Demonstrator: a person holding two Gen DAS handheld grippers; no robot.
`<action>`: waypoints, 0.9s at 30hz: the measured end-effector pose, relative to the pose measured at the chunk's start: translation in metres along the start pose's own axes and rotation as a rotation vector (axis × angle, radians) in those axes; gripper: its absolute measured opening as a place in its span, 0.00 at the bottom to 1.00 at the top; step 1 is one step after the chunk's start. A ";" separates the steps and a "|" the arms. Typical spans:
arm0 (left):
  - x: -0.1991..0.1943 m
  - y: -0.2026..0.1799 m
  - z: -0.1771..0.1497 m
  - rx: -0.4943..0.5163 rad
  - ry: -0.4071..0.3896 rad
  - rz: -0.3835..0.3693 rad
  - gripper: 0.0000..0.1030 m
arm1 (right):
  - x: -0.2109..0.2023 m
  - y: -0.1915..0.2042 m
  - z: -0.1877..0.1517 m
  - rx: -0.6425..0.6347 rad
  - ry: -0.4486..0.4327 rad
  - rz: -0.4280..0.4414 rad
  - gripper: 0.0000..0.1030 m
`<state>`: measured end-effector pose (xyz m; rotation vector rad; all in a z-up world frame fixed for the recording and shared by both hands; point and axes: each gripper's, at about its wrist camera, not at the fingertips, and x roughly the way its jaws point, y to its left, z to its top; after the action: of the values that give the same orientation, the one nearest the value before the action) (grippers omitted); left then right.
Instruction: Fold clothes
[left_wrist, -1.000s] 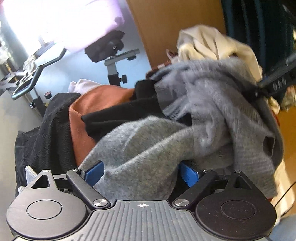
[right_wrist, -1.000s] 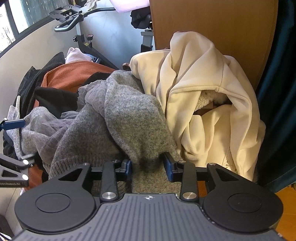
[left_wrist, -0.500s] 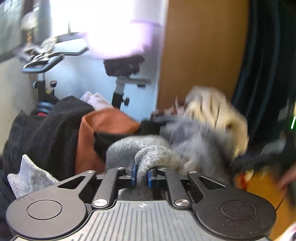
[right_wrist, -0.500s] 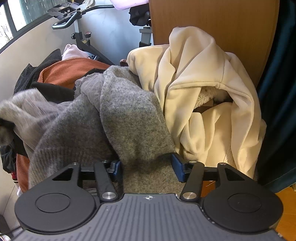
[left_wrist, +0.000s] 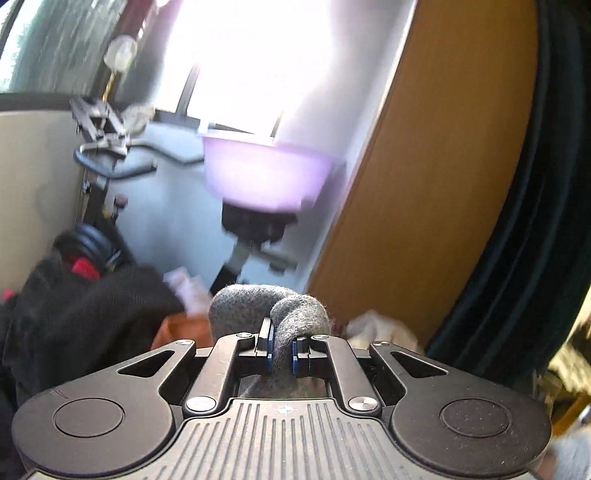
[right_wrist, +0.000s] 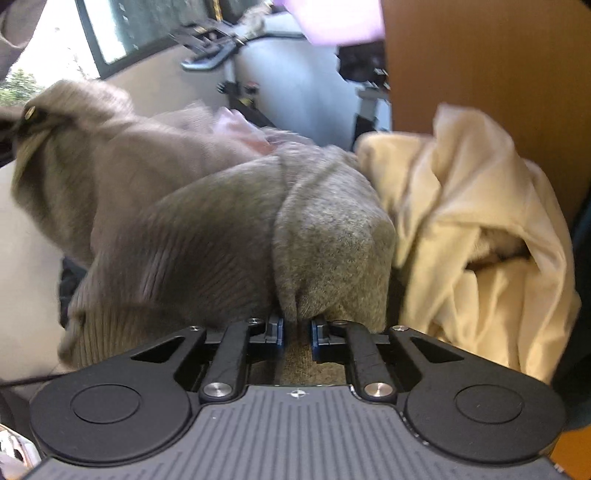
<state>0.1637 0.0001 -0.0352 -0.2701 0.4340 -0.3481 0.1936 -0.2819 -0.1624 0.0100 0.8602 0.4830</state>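
Both jaws pinch the grey sweater (right_wrist: 229, 236) now. Left gripper (left_wrist: 282, 350): wide open a second ago around a big fold, now squeezed tight on a small roll of grey wool poking up between the pads. Lifted too, so the pile of black clothes (left_wrist: 85, 317) sits far below the jaws. Right gripper (right_wrist: 297, 334): jaws closing in, narrow, with a grey fold pressed between them. Cream hoodie (right_wrist: 472, 229) just beside the right jaw, not held. Probably ready to pull the sweater free of the heap and spread it out for folding.
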 end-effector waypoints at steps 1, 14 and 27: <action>-0.003 0.000 0.007 -0.012 -0.027 -0.004 0.07 | -0.003 0.004 0.004 -0.009 -0.010 0.010 0.13; -0.087 0.037 0.089 -0.060 -0.370 0.187 0.07 | -0.025 0.064 0.034 -0.165 -0.108 0.149 0.15; -0.044 0.118 0.016 -0.219 -0.023 0.380 0.09 | 0.007 0.014 0.024 0.078 -0.017 -0.017 0.14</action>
<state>0.1653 0.1274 -0.0435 -0.3965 0.4903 0.0756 0.2088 -0.2622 -0.1490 0.0785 0.8610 0.4325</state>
